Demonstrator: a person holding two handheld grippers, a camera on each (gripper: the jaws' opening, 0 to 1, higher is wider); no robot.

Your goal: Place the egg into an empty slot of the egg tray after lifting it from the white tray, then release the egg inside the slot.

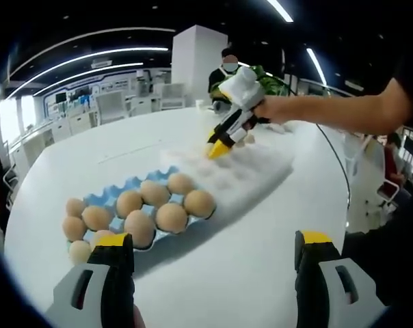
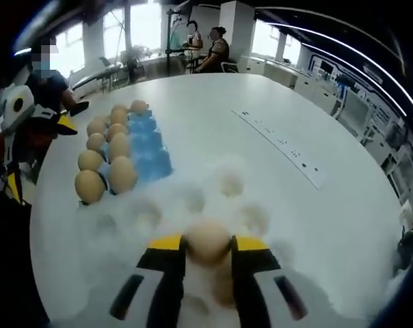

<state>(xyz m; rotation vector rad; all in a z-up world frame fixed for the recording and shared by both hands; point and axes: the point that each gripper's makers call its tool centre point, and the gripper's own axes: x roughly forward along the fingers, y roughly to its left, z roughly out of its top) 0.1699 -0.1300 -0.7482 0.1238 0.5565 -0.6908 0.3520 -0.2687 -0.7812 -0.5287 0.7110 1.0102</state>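
the egg [image 2: 208, 239] sits pinched between the right gripper [image 2: 208, 251] fingers, seemingly over the white tray [image 2: 124, 232]; left fingers wide.

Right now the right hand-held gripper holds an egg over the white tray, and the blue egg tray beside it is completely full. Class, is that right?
Not quite. In the right gripper view the right hand-held gripper does hold an egg over the white tray, but the blue egg tray has empty slots.

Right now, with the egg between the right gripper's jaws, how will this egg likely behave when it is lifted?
The egg sits between the yellow tips of the right gripper, touching only its curved sides, so it may slip if the grip loosens. Its shell is probably fragile, so squeezing harder is risky. Being rounded, it would likely roll if dropped on the smooth table rather than into the blue egg tray.
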